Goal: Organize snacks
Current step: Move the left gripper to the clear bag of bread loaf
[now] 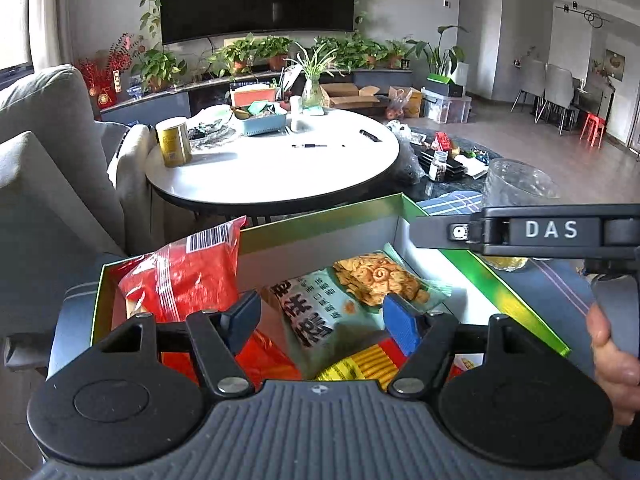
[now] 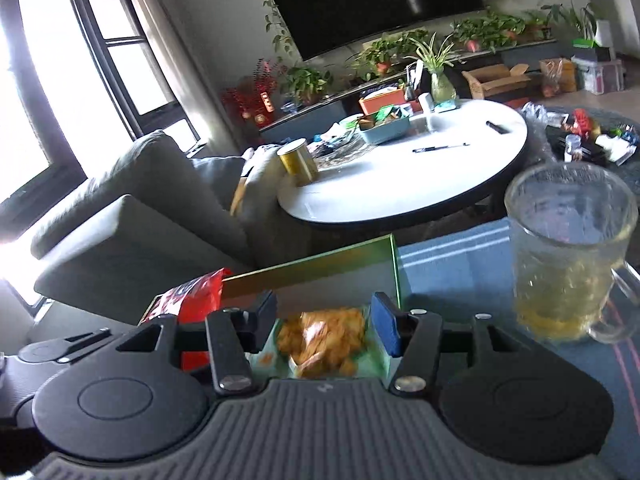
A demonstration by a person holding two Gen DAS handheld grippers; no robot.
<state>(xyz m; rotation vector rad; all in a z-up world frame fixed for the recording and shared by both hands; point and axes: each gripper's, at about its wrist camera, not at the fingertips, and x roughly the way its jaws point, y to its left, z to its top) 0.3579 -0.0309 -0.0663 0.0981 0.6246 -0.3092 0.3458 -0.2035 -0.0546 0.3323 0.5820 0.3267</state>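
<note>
Left gripper [image 1: 322, 314] jaws sit half open over the green box [image 1: 320, 222], nothing pinched. Most snacks look packed: red bag [image 1: 184, 276] at 10 o'clock, chip bag [image 1: 352, 300] dead centre between the pads. Right gripper [image 2: 324, 326] jaws frame the same chip bag; the view's blurry, so can't tell if they're gripping it.

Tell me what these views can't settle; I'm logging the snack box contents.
- Box bottom, left wrist view: hidden by the left gripper.
- Green bag, right wrist view: blurred, half hidden by the right gripper; grip unclear.
- Yellow pack, left wrist view: mostly covered.
</note>
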